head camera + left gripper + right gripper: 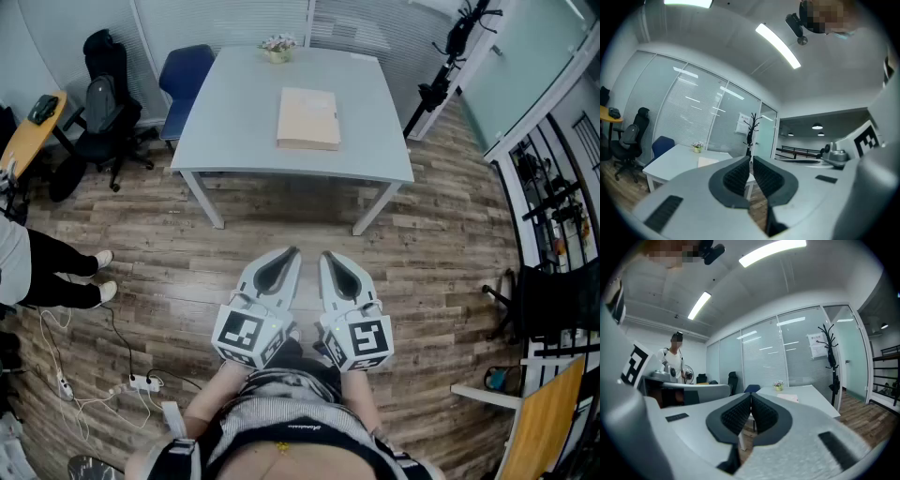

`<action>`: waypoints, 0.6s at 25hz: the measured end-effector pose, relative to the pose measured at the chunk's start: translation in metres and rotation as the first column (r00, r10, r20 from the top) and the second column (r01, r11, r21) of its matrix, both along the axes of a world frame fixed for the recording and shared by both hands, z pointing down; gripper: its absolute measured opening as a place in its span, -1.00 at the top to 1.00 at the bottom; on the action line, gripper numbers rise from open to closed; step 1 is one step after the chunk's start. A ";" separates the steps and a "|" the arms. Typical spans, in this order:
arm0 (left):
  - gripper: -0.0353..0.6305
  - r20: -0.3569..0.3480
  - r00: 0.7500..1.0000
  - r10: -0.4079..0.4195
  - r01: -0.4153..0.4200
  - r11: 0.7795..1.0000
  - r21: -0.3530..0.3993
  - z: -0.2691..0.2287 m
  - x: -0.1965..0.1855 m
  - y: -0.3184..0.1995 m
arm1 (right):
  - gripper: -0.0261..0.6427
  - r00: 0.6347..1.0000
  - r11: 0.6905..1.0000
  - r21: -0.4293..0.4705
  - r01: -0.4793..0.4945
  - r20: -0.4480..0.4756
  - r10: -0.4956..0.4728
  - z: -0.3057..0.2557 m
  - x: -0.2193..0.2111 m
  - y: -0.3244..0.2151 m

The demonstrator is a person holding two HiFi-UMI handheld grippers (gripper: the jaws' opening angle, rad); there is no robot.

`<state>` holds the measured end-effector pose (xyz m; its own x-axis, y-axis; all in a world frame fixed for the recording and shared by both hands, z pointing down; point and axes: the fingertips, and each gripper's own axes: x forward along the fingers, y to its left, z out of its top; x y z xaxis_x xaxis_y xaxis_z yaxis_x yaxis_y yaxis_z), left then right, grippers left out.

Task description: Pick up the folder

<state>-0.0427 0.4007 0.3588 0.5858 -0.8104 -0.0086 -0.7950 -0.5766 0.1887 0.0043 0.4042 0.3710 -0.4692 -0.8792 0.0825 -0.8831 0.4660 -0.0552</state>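
Observation:
A tan folder point(308, 118) lies flat near the middle of the white table point(244, 141). It shows small and pale in the left gripper view point(707, 161) and in the right gripper view point(788, 398). Both grippers are held level, side by side, close to the person's body and well short of the table. My left gripper point(292, 251) point(751, 158) has its jaws together with nothing between them. My right gripper point(325, 253) point(751, 394) is likewise shut and empty.
A small flower pot point(277, 49) stands at the table's far edge. A blue chair point(184, 77) and a black office chair point(98, 112) stand at the far left. A person's legs point(61, 272) are at the left; cables point(103, 375) lie on the wooden floor. A coat stand point(450, 56) is to the right.

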 end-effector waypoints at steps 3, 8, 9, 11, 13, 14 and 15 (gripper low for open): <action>0.82 -0.009 1.000 0.000 0.000 1.000 -0.005 0.000 -0.002 0.002 | 0.66 1.000 1.000 0.007 -0.005 0.025 0.005 -0.005 0.000 0.003; 0.34 -0.038 0.999 0.001 -0.002 0.999 -0.037 0.006 -0.009 -0.002 | 0.57 1.000 1.000 -0.010 -0.002 0.009 0.002 -0.001 0.000 0.001; 0.34 -0.040 0.999 0.000 -0.001 0.999 -0.043 0.008 -0.009 -0.002 | 0.55 1.000 1.000 -0.015 -0.001 0.008 0.001 0.001 0.001 0.000; 0.34 -0.033 0.999 -0.006 0.004 0.999 -0.051 0.011 -0.008 -0.003 | 0.54 1.000 1.000 -0.019 -0.003 0.006 0.003 0.004 0.004 -0.002; 0.34 -0.022 1.000 -0.012 0.011 0.998 -0.055 0.014 -0.006 -0.005 | 0.51 1.000 1.000 -0.022 -0.002 0.007 0.002 0.007 0.007 -0.005; 0.34 -0.019 1.000 -0.015 0.014 0.998 -0.057 0.016 -0.006 -0.006 | 0.50 1.000 1.000 -0.023 0.000 0.008 0.000 0.009 0.009 -0.006; 0.34 -0.017 1.000 -0.018 0.017 0.998 -0.059 0.018 -0.005 -0.006 | 0.49 1.000 1.000 -0.025 0.001 0.010 -0.001 0.010 0.010 -0.007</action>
<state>-0.0476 0.3947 0.3764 0.5716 -0.8201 0.0289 -0.8011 -0.5500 0.2358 0.0144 0.3969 0.3808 -0.4710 -0.8765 0.0999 -0.8819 0.4653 -0.0754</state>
